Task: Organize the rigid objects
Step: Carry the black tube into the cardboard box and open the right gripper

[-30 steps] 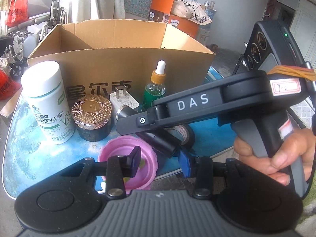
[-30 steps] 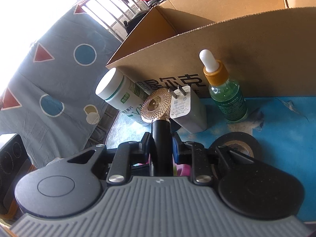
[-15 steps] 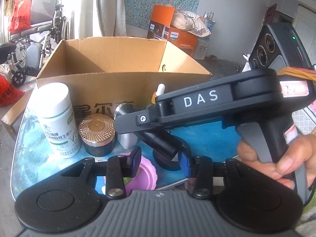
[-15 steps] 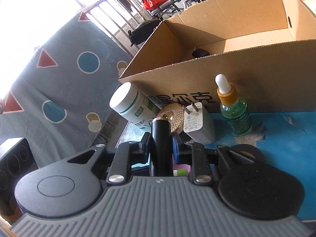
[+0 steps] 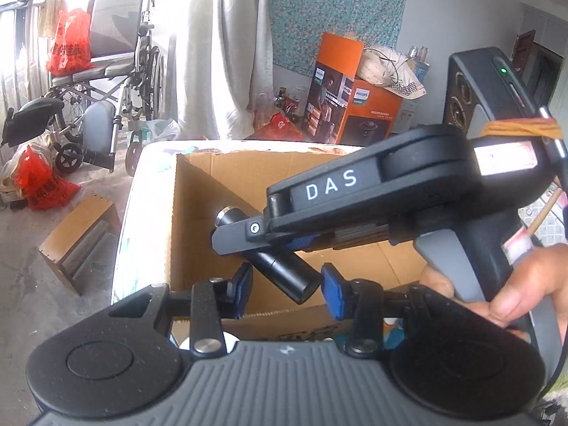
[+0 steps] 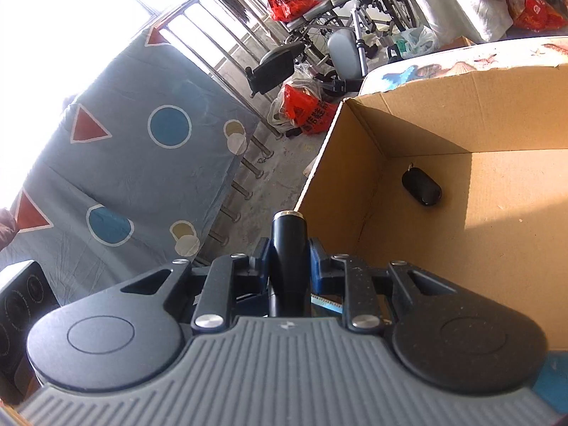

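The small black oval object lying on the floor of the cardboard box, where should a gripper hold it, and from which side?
Judging from the right wrist view, grip the black oval object across its narrow middle, coming straight down from above. It lies flat on the floor of the cardboard box, close to the left wall, so a sideways approach seems blocked.

The right gripper (image 6: 289, 266), black with blue pads, sits at centre frame in its own wrist view, jaws closed on a black cylinder that stands up between them. In the left wrist view it reaches in from the right edge, level and pointing left, held by a bare hand (image 5: 511, 291) at lower right. The left gripper (image 5: 287, 285) sits low at centre, jaws spread apart.
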`<state>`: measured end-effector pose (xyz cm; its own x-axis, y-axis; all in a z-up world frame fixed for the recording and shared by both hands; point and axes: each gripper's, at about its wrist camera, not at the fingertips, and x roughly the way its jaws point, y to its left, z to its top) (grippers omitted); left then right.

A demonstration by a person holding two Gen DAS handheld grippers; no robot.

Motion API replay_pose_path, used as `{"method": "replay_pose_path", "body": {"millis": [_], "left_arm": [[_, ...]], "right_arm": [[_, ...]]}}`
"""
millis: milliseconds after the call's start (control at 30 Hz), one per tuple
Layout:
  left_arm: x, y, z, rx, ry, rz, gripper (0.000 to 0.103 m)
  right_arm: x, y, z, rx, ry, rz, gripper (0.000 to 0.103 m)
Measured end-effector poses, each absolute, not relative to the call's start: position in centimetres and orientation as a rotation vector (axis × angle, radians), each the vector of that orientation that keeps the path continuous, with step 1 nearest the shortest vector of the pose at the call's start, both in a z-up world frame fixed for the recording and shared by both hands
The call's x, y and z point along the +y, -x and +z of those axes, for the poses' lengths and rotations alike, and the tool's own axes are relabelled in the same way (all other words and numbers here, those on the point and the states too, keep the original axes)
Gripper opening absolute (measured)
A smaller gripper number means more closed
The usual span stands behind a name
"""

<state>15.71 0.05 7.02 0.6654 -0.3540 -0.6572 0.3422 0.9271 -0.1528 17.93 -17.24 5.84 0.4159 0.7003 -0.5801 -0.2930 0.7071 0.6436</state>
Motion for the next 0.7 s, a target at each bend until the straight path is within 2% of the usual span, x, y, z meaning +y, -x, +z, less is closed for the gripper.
{"method": "replay_pose_path", "body": {"millis": [133,367,567,700], "left_arm": [[0.4,-17.7,6.7,0.764,-0.029,-0.33,0.044],[1.8,-17.2,6.7,0.755,-0.003,-0.31,0.044],[2.6,-14.8,7.1,0.722,0.029,-0.315,0.047],[3.5,-12.3,7.4,0.689,0.053,-0.325,0.053]], "right_arm": [[-15.8,-23.8,3.9,1.09,-0.512,0.558,0.021],[-13.4,-28.2,-0.6,1.237,-0.411,0.428,0.021],[-12.2,-29.3,-3.1,1.278,-0.36,0.395,0.024],[-12.9,-28.2,-1.8,1.235,-0.379,0.422,0.027]]}}
